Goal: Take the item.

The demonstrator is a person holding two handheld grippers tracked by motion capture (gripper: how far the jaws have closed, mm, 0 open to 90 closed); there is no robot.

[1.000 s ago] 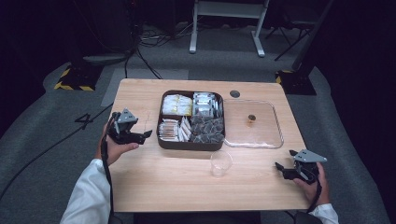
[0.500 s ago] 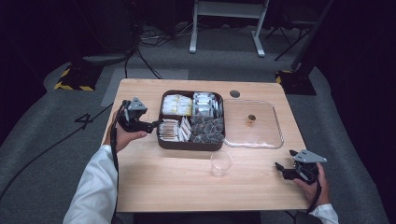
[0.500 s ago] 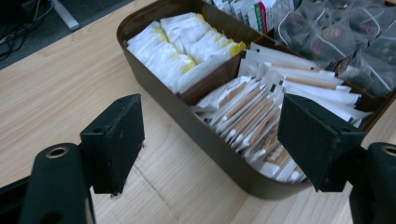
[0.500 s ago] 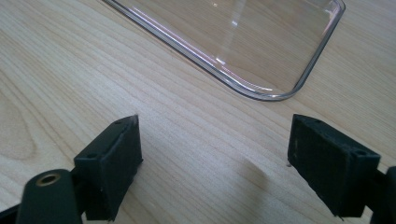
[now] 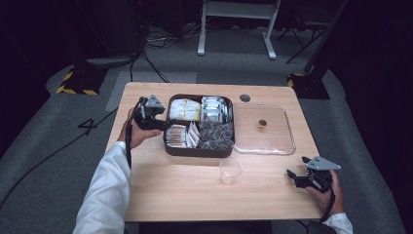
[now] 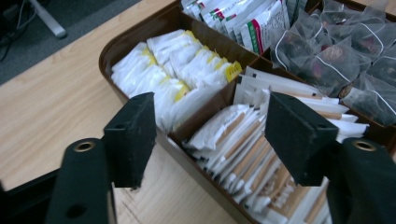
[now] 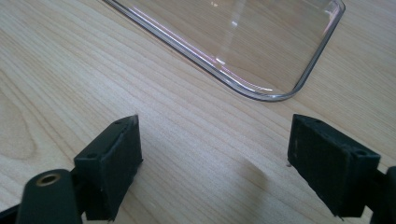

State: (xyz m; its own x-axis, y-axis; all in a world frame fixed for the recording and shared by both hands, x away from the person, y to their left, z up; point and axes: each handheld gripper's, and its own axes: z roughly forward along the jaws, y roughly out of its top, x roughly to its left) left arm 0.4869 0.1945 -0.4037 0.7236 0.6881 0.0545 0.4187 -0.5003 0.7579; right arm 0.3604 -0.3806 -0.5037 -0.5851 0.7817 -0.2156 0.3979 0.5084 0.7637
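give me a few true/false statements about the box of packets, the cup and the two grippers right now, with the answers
1. The left gripper is at the left edge of the brown divided box. True.
2. The left gripper is clamped on a packet. False: its jaws have just been closing, but they stand apart above the white-and-tan packets with nothing between them.
3. The clear cup stands on the table in front of the box. True.
4. The clear lid covers the box. False: it lies flat on the table to the right of the box.
5. The right gripper holds the cup. False: it is open and empty over bare wood, apart from the cup.
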